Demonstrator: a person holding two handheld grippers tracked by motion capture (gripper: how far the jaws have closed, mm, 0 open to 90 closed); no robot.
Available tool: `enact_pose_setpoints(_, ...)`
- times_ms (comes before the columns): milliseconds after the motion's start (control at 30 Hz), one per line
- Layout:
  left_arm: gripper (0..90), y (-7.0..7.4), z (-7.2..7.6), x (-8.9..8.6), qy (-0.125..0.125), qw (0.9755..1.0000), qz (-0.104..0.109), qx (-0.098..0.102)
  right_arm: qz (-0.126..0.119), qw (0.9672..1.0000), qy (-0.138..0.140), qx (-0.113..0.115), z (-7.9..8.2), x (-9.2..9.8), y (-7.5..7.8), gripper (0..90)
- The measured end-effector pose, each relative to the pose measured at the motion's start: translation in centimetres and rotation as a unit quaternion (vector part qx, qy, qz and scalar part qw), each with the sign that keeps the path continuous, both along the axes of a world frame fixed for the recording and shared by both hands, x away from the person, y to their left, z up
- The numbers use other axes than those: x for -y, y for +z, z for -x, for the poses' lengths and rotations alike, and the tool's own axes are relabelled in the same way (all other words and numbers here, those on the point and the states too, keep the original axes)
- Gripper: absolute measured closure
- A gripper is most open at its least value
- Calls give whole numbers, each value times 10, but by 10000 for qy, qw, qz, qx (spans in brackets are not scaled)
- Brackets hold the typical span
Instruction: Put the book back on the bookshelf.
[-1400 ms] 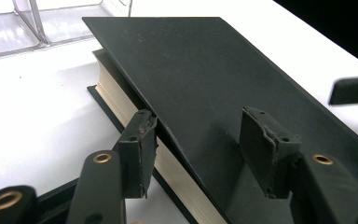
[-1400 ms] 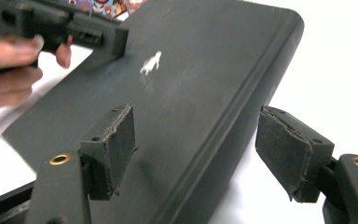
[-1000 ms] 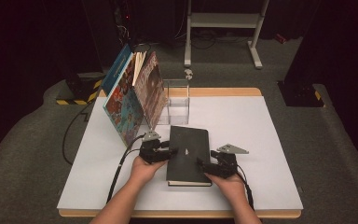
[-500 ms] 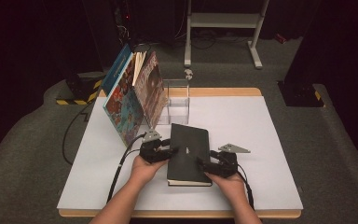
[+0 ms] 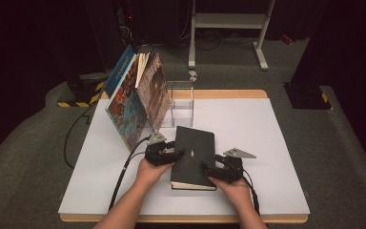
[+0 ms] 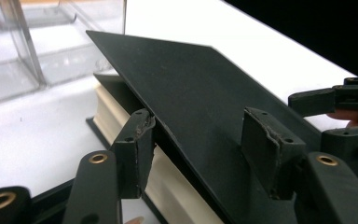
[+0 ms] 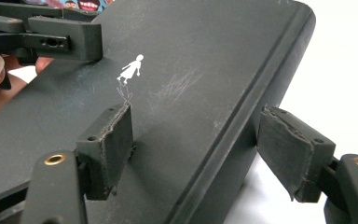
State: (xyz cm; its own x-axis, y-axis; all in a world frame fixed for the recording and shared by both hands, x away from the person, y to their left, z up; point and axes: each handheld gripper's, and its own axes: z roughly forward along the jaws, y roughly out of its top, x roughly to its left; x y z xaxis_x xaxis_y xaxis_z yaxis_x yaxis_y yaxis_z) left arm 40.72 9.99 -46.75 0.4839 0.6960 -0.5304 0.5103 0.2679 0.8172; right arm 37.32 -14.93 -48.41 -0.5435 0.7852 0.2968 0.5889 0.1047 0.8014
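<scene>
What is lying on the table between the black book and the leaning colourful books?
In the high view, a clear plastic box stands between the black book and the leaning colourful books, beside bare white table.

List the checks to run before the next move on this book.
1. Cover lifted off pages: ok.
2. Left gripper clamping cover: not ok; fingers have just been opening, cover loose between them.
3. Right gripper pinching black book at its spine: not ok; one finger stands off it.
4. Clear box apart from book: cannot tell.
5. Leaning books clear of both grippers: ok.
</scene>
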Motion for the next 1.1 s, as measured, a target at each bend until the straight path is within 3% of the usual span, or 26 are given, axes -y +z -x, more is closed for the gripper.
enact_pose_setpoints(133,448,-1,-4,1,-37,9999,42,-121,56,9998,8,166,2,-1,0,284)
enact_pose_setpoints(267,446,2,-4,3,-45,9999,-62,-123,37,9999,-8,144,2,0,0,285)
enact_pose_setpoints(633,434,0,-7,9,86,9998,-68,-178,59,9996,-99,254,5,-1,-1,281)
enact_pose_setpoints(800,455,1,-5,9,67,10000,-51,-22,59,9996,-88,264,6,-1,-2,280)
enact_pose_setpoints(933,520,6,-1,8,0,9997,-70,233,-29,9997,-60,246,5,1,-1,285)
enact_pose_setpoints(1033,529,9,1,9,-27,9994,-143,306,-75,9998,-35,202,4,2,0,269)
enact_pose_setpoints(1100,550,11,2,8,-81,9996,-12,270,-122,9998,-22,140,3,3,0,254)
